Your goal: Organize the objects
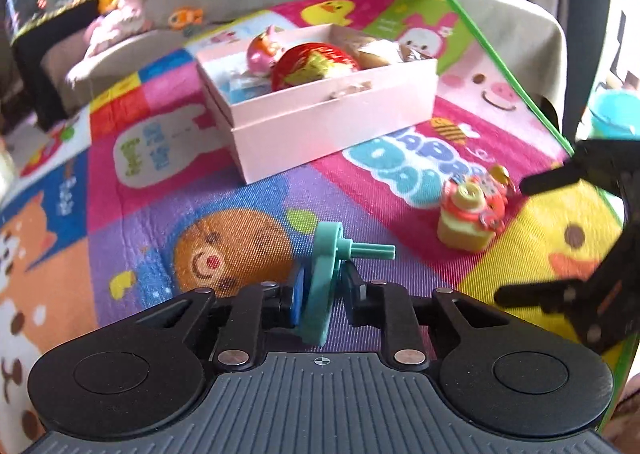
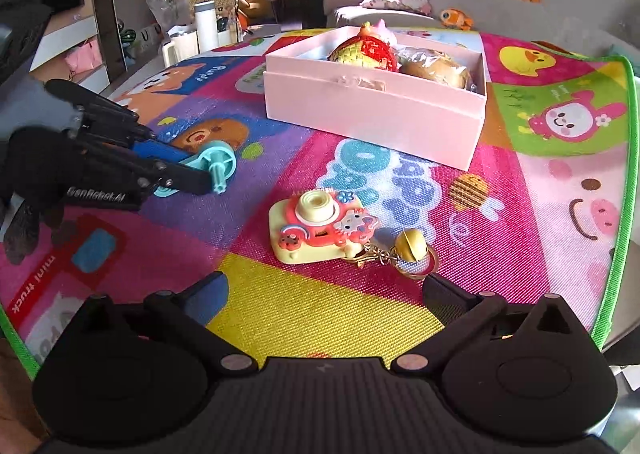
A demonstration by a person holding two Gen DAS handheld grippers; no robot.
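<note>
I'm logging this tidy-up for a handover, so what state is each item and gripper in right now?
Left gripper: nearly shut around the teal wheel toy; whether its pads press on it is unclear.
Teal wheel toy: on edge between the jaws, low over the mat.
Right gripper: wide open, empty.
Toy camera: lying on the mat, keychain attached, untouched.
Pink box: open, no lid, already holding toys.

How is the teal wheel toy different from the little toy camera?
The teal wheel toy is one plain colour; the toy camera is yellow and pink with stickers. The wheel stands on edge between the left gripper's fingers; the camera lies free before the open right gripper. Both sit on the play mat, outside the pink box.
</note>
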